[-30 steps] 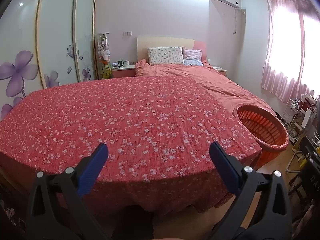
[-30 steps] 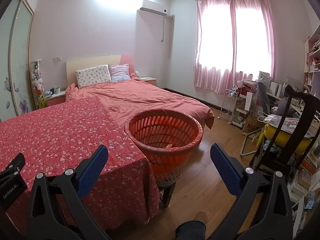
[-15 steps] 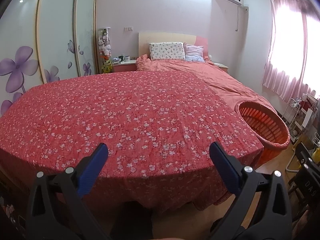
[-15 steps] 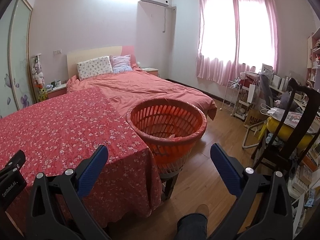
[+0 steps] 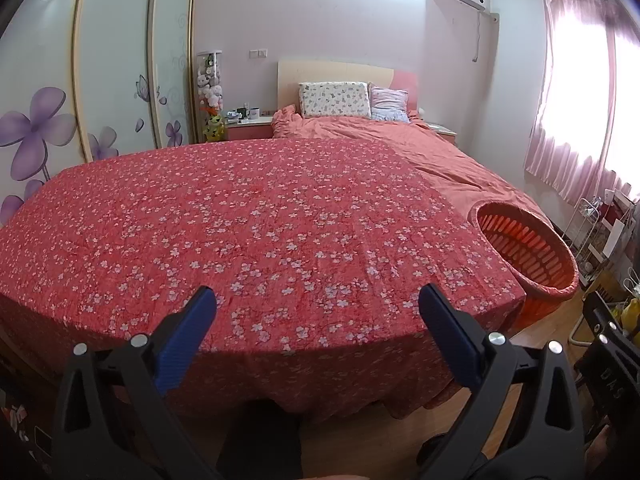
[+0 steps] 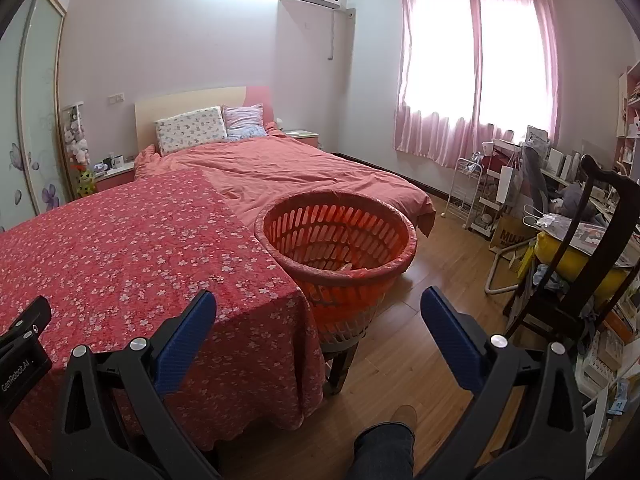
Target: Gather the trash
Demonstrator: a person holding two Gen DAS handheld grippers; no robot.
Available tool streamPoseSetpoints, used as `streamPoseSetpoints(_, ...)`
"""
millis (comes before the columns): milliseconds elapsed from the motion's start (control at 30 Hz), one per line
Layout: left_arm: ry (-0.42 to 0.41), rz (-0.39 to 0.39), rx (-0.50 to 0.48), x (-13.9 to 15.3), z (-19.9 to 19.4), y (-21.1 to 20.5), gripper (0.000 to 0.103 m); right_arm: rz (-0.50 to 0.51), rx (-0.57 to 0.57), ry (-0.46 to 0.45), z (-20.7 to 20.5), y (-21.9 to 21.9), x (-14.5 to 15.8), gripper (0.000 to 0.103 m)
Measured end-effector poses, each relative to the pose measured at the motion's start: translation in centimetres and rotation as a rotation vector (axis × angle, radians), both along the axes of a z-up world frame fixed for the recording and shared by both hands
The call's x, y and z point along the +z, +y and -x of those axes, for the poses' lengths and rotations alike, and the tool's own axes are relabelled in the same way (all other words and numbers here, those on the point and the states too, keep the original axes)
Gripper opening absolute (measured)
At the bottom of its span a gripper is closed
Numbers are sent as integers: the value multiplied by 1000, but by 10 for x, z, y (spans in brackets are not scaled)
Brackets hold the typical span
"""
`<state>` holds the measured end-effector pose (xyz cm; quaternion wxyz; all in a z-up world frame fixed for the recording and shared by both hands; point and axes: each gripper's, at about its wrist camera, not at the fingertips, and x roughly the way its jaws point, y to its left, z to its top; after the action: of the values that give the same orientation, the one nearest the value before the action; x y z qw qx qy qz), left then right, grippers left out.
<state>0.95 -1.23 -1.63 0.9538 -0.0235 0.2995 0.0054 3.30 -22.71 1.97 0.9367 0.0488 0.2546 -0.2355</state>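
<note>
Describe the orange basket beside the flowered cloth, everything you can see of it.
The orange basket is round, of what looks like plastic, with a thick rolled rim and walls pierced by rows of upright slots. It stands upright and open-topped on a small dark stool, raised off the wooden floor. Its near side sits against the corner of the flowered cloth. Something pale lies at the bottom, too hidden to name. Neither gripper touches it.

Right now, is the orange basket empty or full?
Nearly empty. The right wrist view looks down into the orange basket: its slotted inner walls are bare, and only a small pale scrap lies at the bottom. What that scrap is, I cannot tell.
</note>
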Motion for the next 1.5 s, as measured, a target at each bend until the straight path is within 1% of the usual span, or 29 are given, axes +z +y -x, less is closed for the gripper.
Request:
streamPoseSetpoints(733, -29, -5, -3, 9, 7, -6, 99, -1, 1, -1, 0, -1, 0, 101)
streamPoseSetpoints(1500, -31, -4, -3, 10, 8, -6, 99, -3, 2, -4, 0, 0, -1, 101)
